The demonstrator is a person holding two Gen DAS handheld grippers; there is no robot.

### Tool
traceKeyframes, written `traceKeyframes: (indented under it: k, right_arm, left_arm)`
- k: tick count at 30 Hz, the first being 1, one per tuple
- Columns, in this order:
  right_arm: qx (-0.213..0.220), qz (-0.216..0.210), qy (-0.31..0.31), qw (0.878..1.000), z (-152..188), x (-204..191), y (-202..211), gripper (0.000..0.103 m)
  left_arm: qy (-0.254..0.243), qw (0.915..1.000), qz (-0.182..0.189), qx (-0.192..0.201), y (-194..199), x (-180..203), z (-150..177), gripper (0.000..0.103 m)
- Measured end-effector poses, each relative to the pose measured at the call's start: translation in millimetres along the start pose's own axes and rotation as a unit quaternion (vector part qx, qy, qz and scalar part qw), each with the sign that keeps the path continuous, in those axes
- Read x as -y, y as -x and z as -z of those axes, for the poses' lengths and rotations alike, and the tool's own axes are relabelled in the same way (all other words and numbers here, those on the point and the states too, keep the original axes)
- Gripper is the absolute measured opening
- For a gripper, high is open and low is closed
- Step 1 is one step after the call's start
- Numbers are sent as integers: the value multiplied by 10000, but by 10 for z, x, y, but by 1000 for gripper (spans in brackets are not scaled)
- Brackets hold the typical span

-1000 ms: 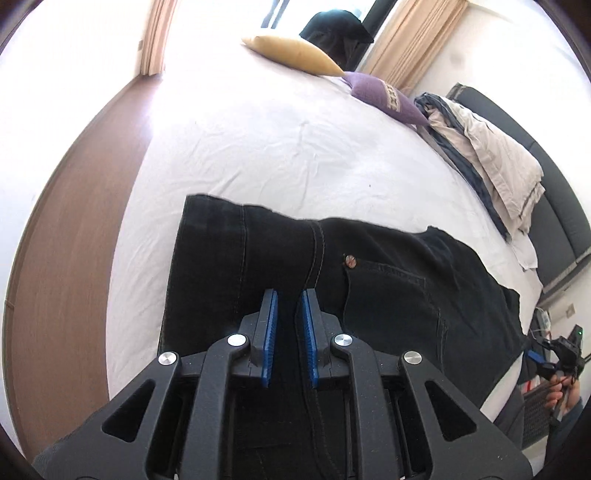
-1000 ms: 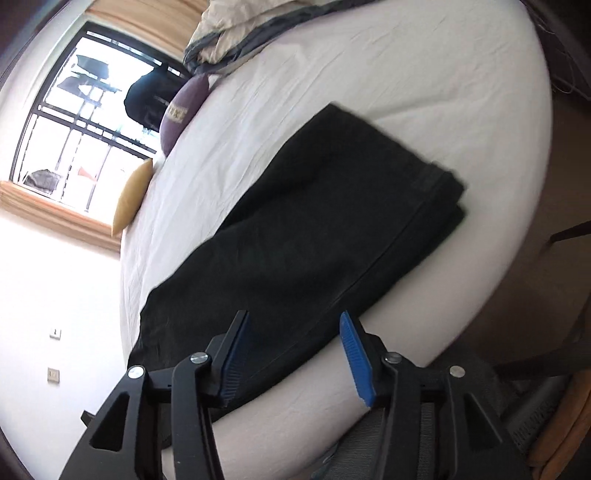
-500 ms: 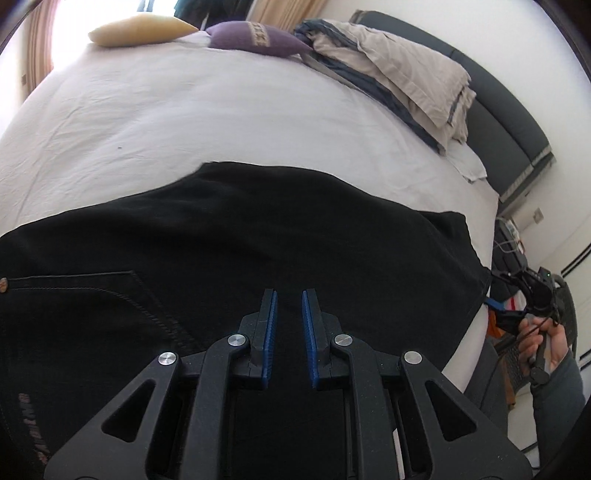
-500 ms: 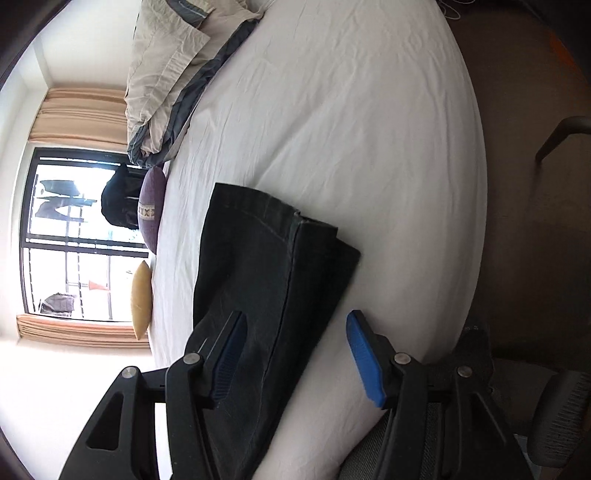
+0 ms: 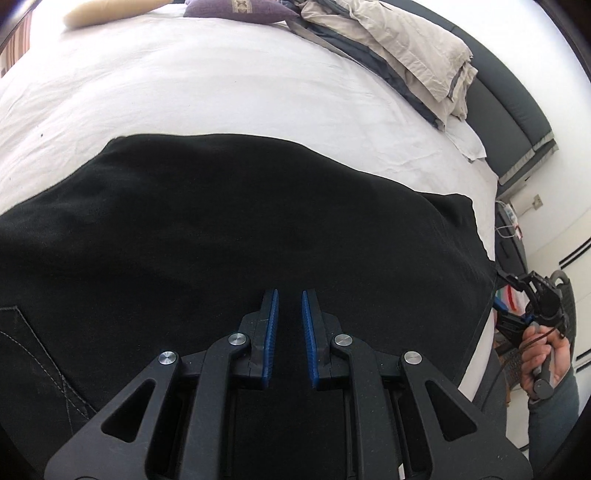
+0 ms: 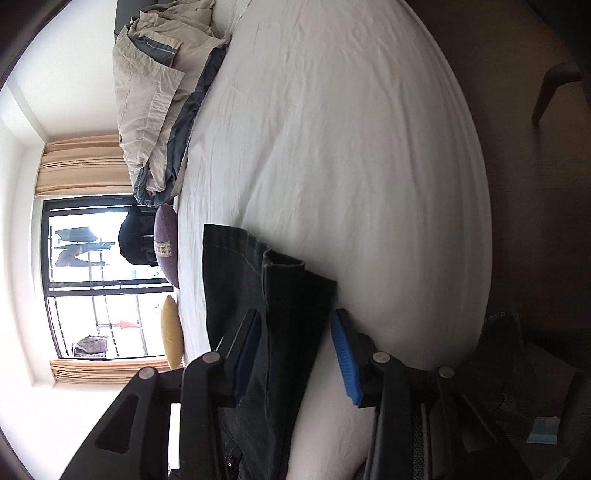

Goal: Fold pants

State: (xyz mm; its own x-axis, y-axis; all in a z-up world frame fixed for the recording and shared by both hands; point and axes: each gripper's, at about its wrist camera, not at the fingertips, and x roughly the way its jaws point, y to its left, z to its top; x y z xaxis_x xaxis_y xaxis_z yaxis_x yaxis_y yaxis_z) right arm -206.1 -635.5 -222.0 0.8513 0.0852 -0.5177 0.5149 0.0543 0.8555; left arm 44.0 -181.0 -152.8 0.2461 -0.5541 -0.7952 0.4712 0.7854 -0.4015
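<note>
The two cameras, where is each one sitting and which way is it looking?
Left wrist: sits on the left gripper, low over the black pants, looking across the bed toward the pillows; the right hand and right gripper show at the edge.
Right wrist: sits on the right gripper, rolled sideways, at the pants' hem, facing the window.
Shared: pants, bed, pillows, purple cushion.

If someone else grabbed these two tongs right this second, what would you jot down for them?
Left tongs: nearly closed, a narrow gap, gripping nothing, hovering over the middle of the black pants.
Right tongs: open wide, straddling the hem end of the pants, not yet clamped.
Pants lie flat along the near edge of the white bed, legs apparently stacked.
Left to do: probably grip the hems and fold them over toward the waist.
</note>
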Motion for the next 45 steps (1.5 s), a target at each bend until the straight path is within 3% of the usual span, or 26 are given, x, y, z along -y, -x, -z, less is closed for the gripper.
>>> traceKeyframes:
  k: [6, 10, 16, 28, 29, 31, 36, 45]
  right_arm:
    - [67, 48, -46, 10000, -15, 4, -76, 44]
    - [91, -199, -66, 9997, -65, 39, -119, 48]
    - [218, -699, -339, 9967, -133, 200, -109, 46]
    - [182, -792, -264, 9963, -108, 101, -100, 45]
    - [171, -802, -256, 9963, -111, 92, -109, 44]
    - [156, -742, -211, 9969, -122, 82, -130, 30]
    - [140, -633, -61, 9979, -135, 47, -151, 18]
    - [518, -89, 849, 9950, 13, -447, -64, 14]
  left_arm:
    - [-45, 10000, -49, -7, -108, 14, 16, 13]
    - [-50, 10000, -55, 21, -118, 4, 39, 13]
    - [27, 10000, 30, 37, -66, -91, 73, 13]
    - [30, 10000, 56, 70, 10, -189, 107, 13]
    - [33, 10000, 57, 70, 8, -193, 109, 13]
    - [30, 10000, 56, 70, 11, -189, 107, 13]
    - [29, 10000, 52, 59, 12, -197, 105, 13]
    - [56, 9999, 76, 59, 28, -223, 111, 13]
